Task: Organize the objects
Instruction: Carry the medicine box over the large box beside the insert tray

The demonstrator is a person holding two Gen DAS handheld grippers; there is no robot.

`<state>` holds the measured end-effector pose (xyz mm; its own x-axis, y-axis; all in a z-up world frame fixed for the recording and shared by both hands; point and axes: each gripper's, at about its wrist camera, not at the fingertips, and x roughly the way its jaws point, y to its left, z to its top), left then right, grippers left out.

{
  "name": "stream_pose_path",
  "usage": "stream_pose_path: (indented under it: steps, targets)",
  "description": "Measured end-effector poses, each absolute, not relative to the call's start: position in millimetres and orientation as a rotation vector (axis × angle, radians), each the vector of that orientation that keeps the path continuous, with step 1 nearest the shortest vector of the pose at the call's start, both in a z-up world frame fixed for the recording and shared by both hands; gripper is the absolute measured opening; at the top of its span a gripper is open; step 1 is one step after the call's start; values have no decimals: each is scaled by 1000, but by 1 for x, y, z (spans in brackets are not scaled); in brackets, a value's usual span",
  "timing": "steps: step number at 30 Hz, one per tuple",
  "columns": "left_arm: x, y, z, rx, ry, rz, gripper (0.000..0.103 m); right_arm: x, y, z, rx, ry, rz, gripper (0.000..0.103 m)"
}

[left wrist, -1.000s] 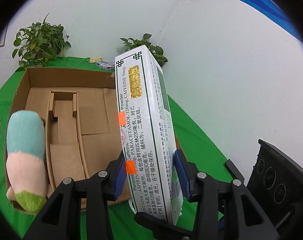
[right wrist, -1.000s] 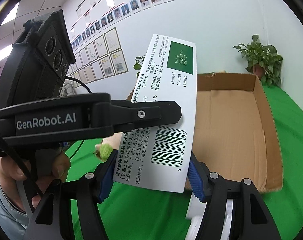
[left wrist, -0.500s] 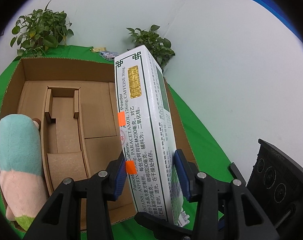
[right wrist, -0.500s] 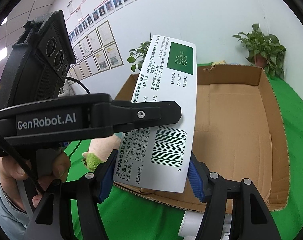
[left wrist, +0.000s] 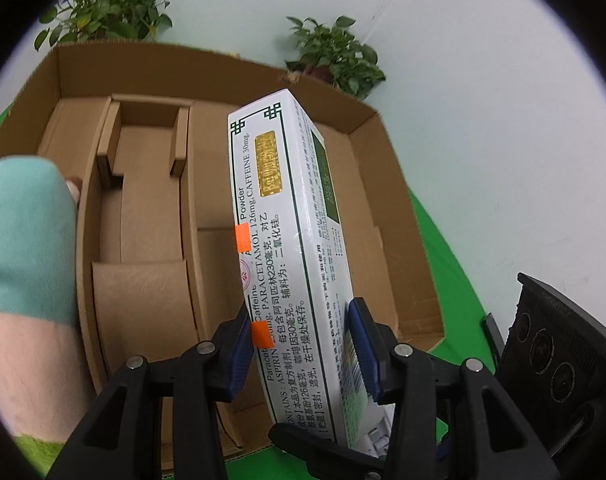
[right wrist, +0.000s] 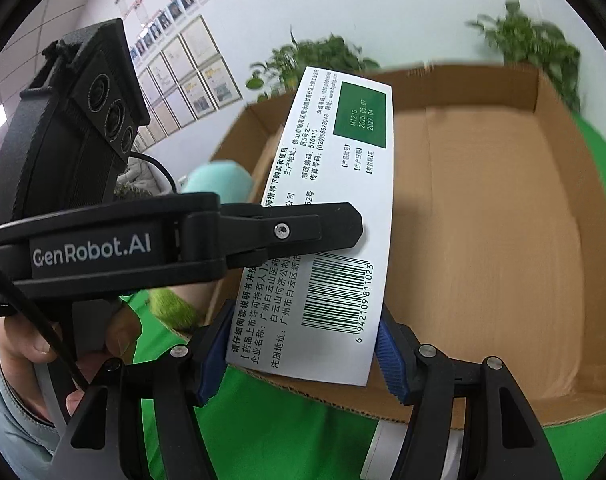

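Note:
A long white medicine box with green print and a barcode is held up over an open cardboard box. My left gripper is shut on its narrow sides near the lower end. My right gripper is shut across its wide face at the same end, and the left gripper's black finger crosses the label there. A teal, pink and green plush toy lies at the cardboard box's left side, also seen in the right wrist view.
The cardboard box has inner dividers on its left half and sits on a green cloth. Two potted plants stand behind it by the white wall. A white cylinder lies below the box's near edge. A hand grips the left tool.
Both grippers have carried the medicine box forward and down, over the cardboard box. The cardboard box and plush toy now look larger and nearer. Neither grip has altered.

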<state>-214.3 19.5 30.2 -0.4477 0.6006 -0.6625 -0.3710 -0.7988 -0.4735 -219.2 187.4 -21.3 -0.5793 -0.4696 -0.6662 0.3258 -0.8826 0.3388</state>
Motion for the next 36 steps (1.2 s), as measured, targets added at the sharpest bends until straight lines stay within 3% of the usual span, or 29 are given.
stream_pose_path:
  steps: [11,36]
  targets:
    - [-216,25,2,-1267,-288,2293,49,-222,185,-53,1195,-328,-2373,60]
    - [-199,-10,12,-1251,-326,2399,48,-227,176,-83,1306,-196,-2464,62]
